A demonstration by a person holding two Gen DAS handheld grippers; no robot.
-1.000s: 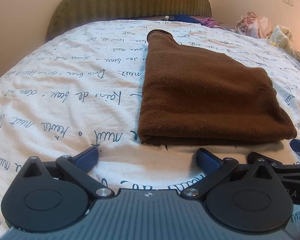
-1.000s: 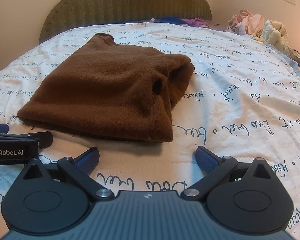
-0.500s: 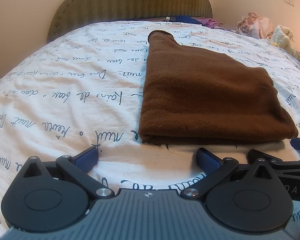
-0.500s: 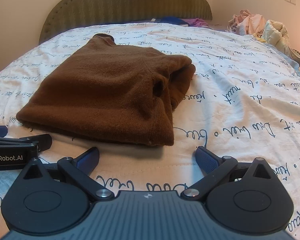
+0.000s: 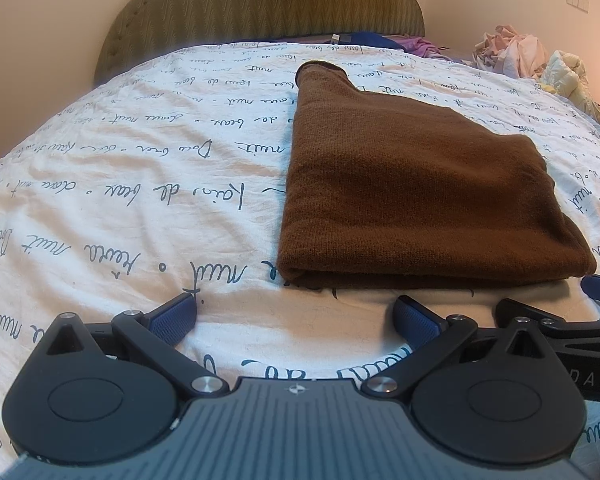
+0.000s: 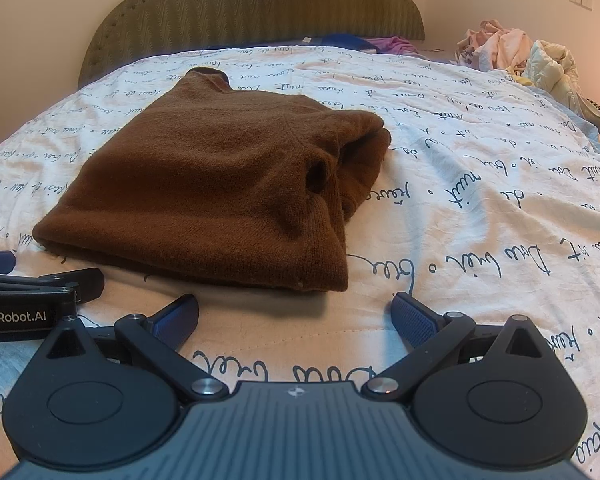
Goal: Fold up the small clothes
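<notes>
Left wrist view: left gripper (image 5: pixel 294 316) and right gripper (image 6: pixel 294 314) gape wide, empty, near the folded brown sweater (image 5: pixel 412 188).

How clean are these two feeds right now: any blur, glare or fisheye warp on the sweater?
Left wrist view: sweater sharp, warm dim light, no glare; the bedspread bows at the edges, with dark vignetted corners. Right wrist view: equally sharp, the sweater's side folds fall into shadow; the clothes pile is small and warped near the rim.

Clothes pile (image 6: pixel 520 52) cut off right.
</notes>
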